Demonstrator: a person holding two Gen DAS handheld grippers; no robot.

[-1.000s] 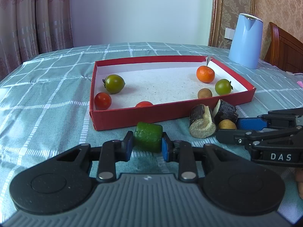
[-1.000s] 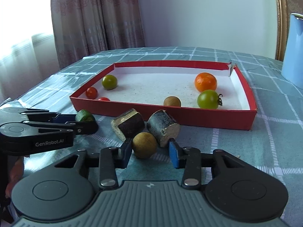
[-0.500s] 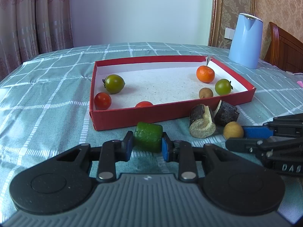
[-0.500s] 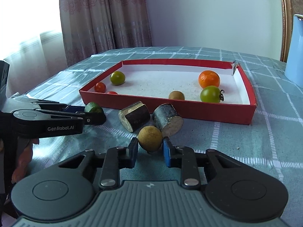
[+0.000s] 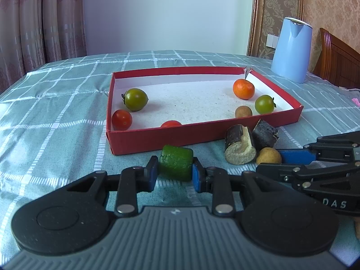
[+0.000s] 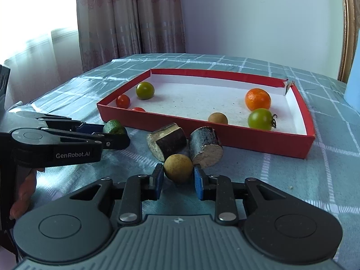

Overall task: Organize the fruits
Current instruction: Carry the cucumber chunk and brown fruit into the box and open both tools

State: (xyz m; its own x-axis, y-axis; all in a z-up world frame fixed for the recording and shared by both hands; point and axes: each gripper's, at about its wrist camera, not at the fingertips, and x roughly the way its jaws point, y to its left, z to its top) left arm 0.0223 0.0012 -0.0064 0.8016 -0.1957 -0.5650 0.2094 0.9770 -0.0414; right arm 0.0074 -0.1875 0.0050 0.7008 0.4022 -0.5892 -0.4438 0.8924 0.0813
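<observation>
My left gripper [image 5: 173, 175] is shut on a green fruit piece [image 5: 176, 165] just in front of the red tray [image 5: 162, 138]. My right gripper [image 6: 177, 178] is shut on a small round brown fruit [image 6: 178, 167], which also shows in the left wrist view [image 5: 268, 156]. Two dark sugarcane chunks [image 6: 167, 141] [image 6: 205, 146] lie on the cloth just beyond it. The tray holds two green tomatoes [image 5: 135, 99] [image 5: 264, 104], two red tomatoes [image 5: 121, 119], an orange [image 5: 243, 89] and a brown fruit [image 5: 243, 112].
A blue kettle [image 5: 292, 49] stands at the back right of the table, with a wooden chair [image 5: 337, 60] behind it. The checked green tablecloth [image 5: 51, 117] covers the table. Curtains hang at the far left.
My right gripper closed on the round brown fruit and moved with it slightly. My left gripper stays shut on the green piece in the same place.
</observation>
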